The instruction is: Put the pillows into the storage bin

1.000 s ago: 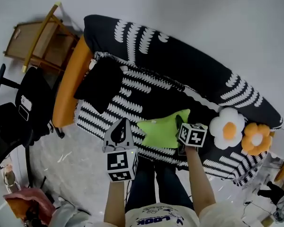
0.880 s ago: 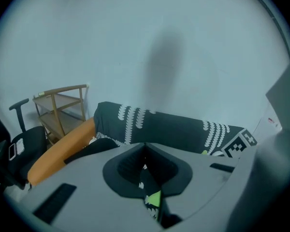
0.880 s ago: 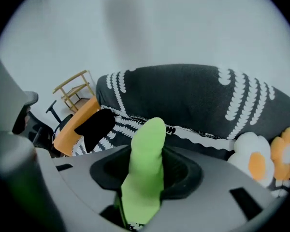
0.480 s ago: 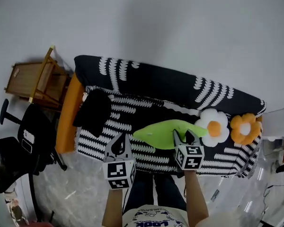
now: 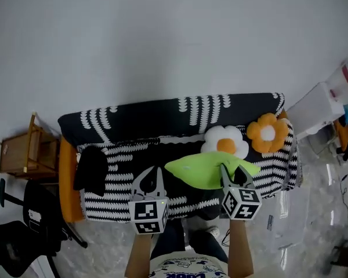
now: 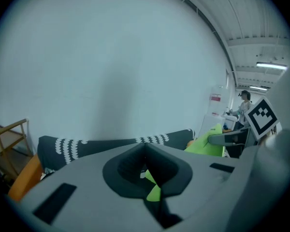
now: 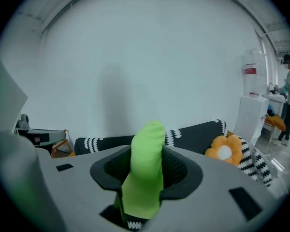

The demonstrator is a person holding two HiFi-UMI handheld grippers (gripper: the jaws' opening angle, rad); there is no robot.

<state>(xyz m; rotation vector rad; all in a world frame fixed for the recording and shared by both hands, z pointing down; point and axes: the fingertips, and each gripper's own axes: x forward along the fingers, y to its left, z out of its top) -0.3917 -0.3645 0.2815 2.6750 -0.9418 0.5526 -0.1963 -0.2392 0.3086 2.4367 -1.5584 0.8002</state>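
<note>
A bright green leaf-shaped pillow [image 5: 206, 169] hangs in the air in front of the sofa, and my right gripper [image 5: 235, 176] is shut on its right end. In the right gripper view the green pillow [image 7: 147, 168] fills the gap between the jaws of the right gripper [image 7: 145, 180]. My left gripper [image 5: 149, 181] hovers to the pillow's left, shut and holding nothing; in its own view the left gripper [image 6: 146, 172] has the green pillow [image 6: 210, 143] off to the right. A white flower pillow [image 5: 225, 141], an orange flower pillow [image 5: 268, 132] and a black pillow [image 5: 91, 168] lie on the sofa.
The black and white patterned sofa [image 5: 162, 117] stands against a pale wall, with an orange cushion [image 5: 65, 178] at its left end. A wooden rack [image 5: 22, 152] and a black office chair [image 5: 23, 236] are at the left. White cabinets [image 5: 322, 106] stand at the right.
The green pillow has come up off the sofa seat in my right gripper and moved right, in front of the flower pillows. The head view has swung to the right.
</note>
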